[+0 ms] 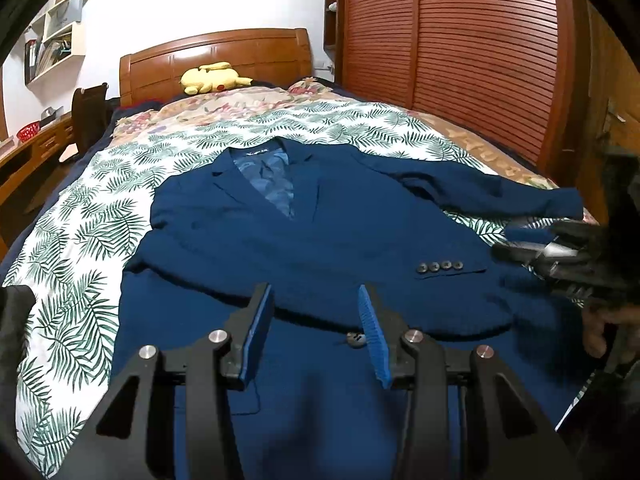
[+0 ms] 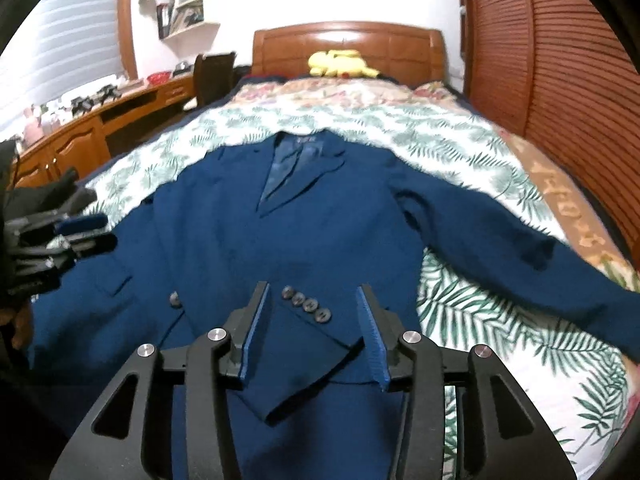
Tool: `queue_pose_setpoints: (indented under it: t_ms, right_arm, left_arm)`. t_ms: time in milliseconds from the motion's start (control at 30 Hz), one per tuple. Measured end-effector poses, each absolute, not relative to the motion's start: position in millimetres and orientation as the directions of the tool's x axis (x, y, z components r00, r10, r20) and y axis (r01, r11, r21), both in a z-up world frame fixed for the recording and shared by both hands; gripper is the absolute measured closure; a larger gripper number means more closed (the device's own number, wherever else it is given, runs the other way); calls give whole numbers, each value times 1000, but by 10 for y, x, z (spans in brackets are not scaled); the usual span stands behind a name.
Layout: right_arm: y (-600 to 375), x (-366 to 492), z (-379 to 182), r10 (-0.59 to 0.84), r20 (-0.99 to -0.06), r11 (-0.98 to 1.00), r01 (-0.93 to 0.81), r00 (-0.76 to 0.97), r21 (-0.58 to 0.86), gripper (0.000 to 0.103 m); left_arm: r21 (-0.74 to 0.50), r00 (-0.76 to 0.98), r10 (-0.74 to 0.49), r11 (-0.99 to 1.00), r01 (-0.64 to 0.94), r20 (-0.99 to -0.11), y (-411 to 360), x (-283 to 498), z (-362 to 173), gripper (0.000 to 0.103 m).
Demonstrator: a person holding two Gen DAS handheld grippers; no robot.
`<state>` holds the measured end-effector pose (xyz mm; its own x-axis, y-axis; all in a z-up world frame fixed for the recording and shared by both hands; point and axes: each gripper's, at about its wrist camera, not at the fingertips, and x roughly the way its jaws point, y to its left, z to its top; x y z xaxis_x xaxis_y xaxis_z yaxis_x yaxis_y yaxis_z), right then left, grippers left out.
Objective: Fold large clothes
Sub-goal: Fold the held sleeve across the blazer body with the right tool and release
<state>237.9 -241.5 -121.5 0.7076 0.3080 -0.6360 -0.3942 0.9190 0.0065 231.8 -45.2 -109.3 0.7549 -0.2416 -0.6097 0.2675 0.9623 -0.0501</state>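
A navy suit jacket (image 1: 320, 240) (image 2: 240, 240) lies face up on the bed, collar toward the headboard. One sleeve is folded across its front, and its buttoned cuff (image 1: 440, 268) (image 2: 312, 344) rests flat on the cloth. The other sleeve (image 1: 500, 196) (image 2: 520, 248) stretches out to the right over the sheet. My left gripper (image 1: 316, 292) (image 2: 102, 232) hovers open above the jacket's lower front, with nothing between its fingers. My right gripper (image 2: 314, 292) (image 1: 506, 242) is open over the folded cuff, which lies between its fingers without the pads pressing on it.
The fern-print sheet (image 1: 80, 240) (image 2: 480, 320) covers the bed around the jacket. A yellow plush toy (image 1: 212, 78) lies by the wooden headboard (image 1: 216, 56). A slatted wardrobe (image 1: 460, 40) stands along the right side, and a desk (image 2: 100, 120) with a chair on the left.
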Motion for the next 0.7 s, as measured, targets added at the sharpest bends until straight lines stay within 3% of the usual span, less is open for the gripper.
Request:
queue_pose_setpoints:
  t_ms: [300, 567, 600, 633, 700]
  right_arm:
    - [-2442, 2603, -1674, 239, -753, 928, -373, 613, -9, 59]
    - [-2522, 2689, -1744, 252, -772, 934, -356, 584, 35, 59]
    - [-2510, 2685, -1739, 255, -771, 931, -364, 584, 32, 65]
    - [-2484, 2667, -1737, 263, -771, 924, -382, 580, 28, 84]
    - [-2415, 2627, -1704, 247, -772, 913, -407, 585, -16, 97]
  left_arm:
    - [-33, 777, -217, 969, 246, -590, -506, 2325, -1078, 60]
    - [-48, 753, -225, 967, 250, -618, -540, 2374, -1171, 60]
    - [-48, 752, -225, 967, 250, -619, -549, 2378, -1174, 60]
    - [-48, 752, -226, 967, 252, -619, -553, 2378, -1175, 60]
    - [-45, 752, -225, 967, 252, -620, -563, 2374, -1181, 60]
